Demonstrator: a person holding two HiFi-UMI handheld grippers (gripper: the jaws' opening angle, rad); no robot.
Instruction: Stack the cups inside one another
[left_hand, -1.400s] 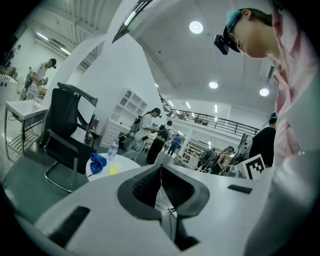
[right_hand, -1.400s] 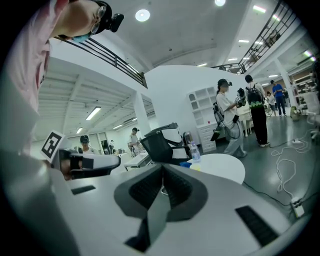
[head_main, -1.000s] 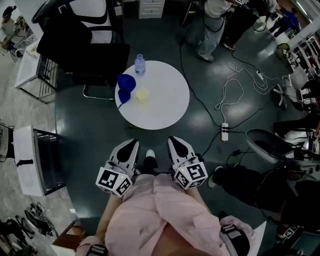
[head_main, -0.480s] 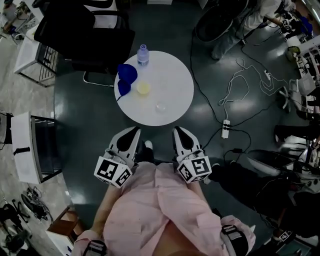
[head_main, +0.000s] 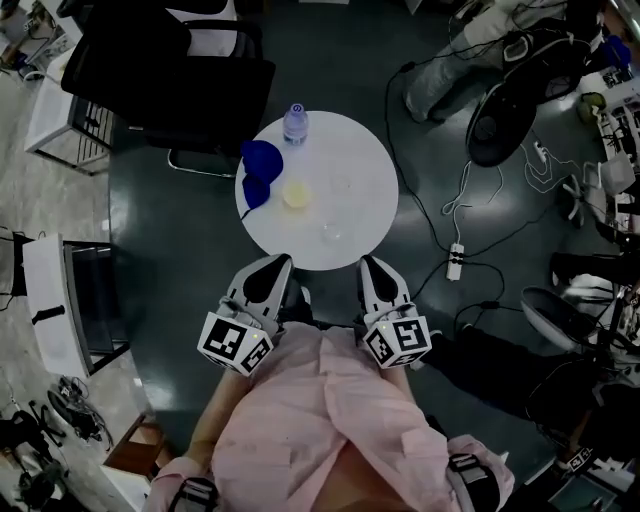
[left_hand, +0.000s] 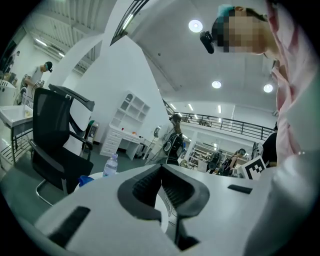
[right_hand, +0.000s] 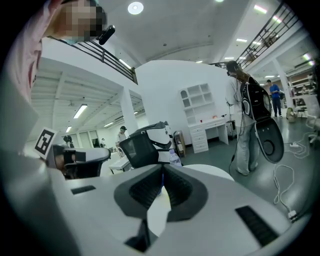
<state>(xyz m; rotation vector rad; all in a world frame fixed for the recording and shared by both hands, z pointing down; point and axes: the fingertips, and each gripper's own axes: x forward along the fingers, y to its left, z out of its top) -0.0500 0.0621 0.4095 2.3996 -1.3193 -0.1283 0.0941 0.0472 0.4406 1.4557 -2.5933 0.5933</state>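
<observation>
My left gripper (head_main: 272, 268) and right gripper (head_main: 374, 268) both have jaws pressed together, empty. Stacking has not begun, I think. Blue cups (head_main: 258, 165), a yellow cup (head_main: 295, 194) and a clear cup (head_main: 331, 232) sit on the table (head_main: 365, 160) ahead of my jaws. Next I must reach and open. Only the head view shows the clear cup; the gripper views show my jaws touching.

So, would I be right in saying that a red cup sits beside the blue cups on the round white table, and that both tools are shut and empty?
Not quite: it is a yellow cup, not a red one, beside the blue cups, as the head view shows. The rest holds: it sits on the round white table, and the left tool and right tool are both shut and empty.
</observation>
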